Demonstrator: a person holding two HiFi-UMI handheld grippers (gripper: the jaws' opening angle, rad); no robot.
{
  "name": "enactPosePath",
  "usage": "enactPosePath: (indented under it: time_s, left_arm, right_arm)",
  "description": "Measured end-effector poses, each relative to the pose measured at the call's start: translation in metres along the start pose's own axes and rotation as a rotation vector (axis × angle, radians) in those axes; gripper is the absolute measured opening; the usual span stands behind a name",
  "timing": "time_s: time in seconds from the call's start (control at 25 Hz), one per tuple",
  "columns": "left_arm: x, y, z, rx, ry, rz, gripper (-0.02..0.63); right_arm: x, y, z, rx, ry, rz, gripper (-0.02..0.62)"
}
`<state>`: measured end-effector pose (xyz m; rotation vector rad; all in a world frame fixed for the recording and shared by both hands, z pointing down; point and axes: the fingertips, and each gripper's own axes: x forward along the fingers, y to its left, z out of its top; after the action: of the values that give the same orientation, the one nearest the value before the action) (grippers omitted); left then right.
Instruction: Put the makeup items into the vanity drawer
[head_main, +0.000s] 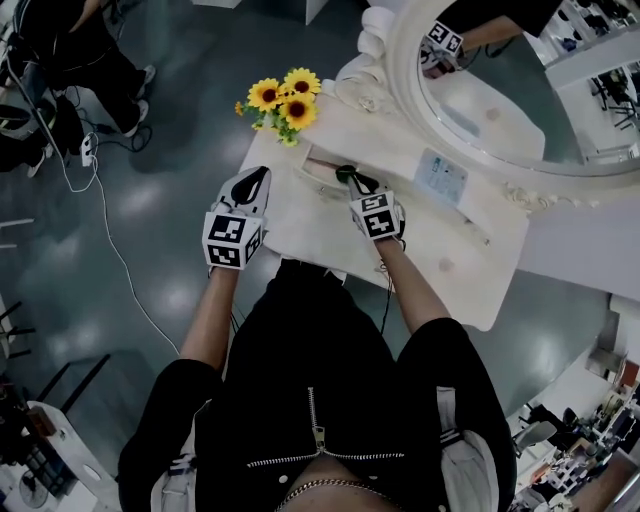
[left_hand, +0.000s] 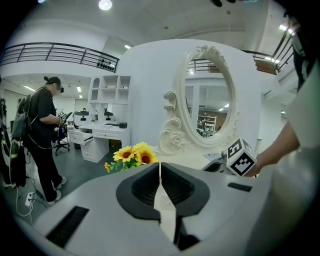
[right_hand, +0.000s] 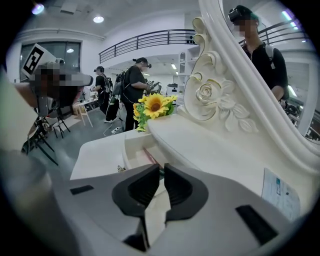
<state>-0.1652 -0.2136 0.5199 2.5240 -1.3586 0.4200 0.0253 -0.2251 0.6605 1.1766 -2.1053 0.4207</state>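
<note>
White drawer is found open; right gripper is closed on a thin green item above it. Left gripper is shut, empty.

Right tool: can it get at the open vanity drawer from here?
Probably yes: the drawer stands open just ahead of the right tool, nothing between them. A small green item sits in its tips.

A big open hall staged like a furniture showroom: an ornate white vanity with an oval mirror stands ahead of the left tool. A second white desk sits farther left, beneath a railed mezzanine.
</note>
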Motion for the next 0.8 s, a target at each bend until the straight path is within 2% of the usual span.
enactPosePath:
  time_s: [0.32,0.8]
  left_arm:
    - [0.015,-0.02,0.014,0.032,-0.016,-0.059,0.029]
    - [0.046,-0.08,0.035,0.085,-0.046,-0.205,0.029]
  right_arm:
    - [-0.041,-0.013,0.023,0.06,-0.153,-0.021,0.007]
    - [-0.136,-0.066,0.015,0.171,-0.319,-0.205,0.006]
